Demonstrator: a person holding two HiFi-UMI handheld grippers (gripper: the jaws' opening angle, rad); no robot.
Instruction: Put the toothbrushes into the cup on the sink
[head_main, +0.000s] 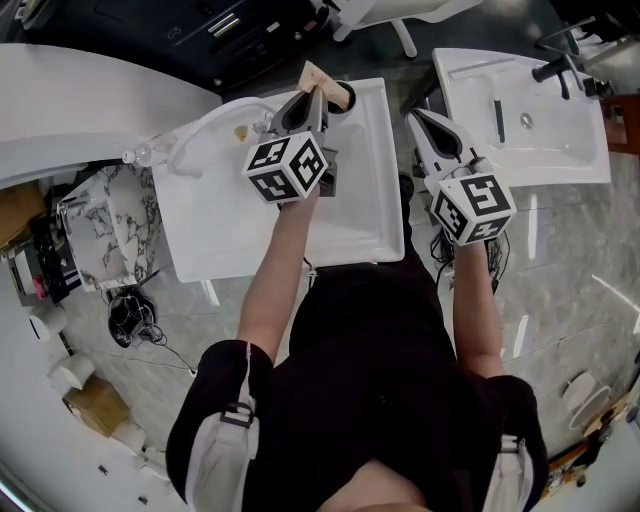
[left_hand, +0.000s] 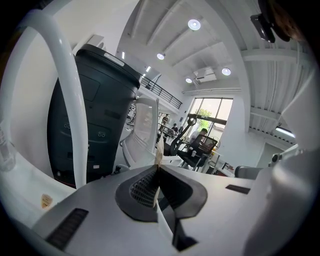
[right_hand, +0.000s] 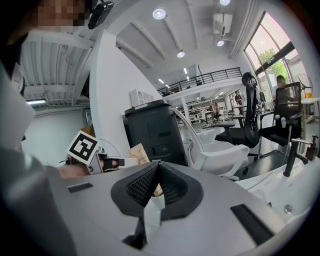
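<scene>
As far as I can tell, this one's only on its first brush. The left gripper (head_main: 312, 98) has its fingers (left_hand: 142, 190) clamped on a toothbrush (head_main: 322, 78), a flat one in tan paper wrap. The brush's end pokes out past the fingertips, right over the cup (head_main: 347, 97). The cup looks like the dark round thing at the back right corner of the sink (head_main: 370, 210). So the brush is at the cup's mouth but not let go. I'd call that step nearly there, not done. Can't see down into the cup, so no idea if anything's in it already.

The right gripper (head_main: 418, 122) hangs just off the sink's right edge, between the two sinks, with its fingers (right_hand: 140, 186) pressed together at the tips. A scrap of tan shows low in the gap behind them in the right gripper view. I can't tell what it is, and the head view shows nothing sticking out, so my guess is it's empty.

Counts:
- two grippers
- two sinks, with the second sink (head_main: 560, 150) off to the right
- one cup
- one toothbrush for sure

A thin dark stick (head_main: 498, 120) lies on the second sink and might be another brush, but it's too small to say. If it is, what's left is to drop this one in and then go get that one.
</scene>
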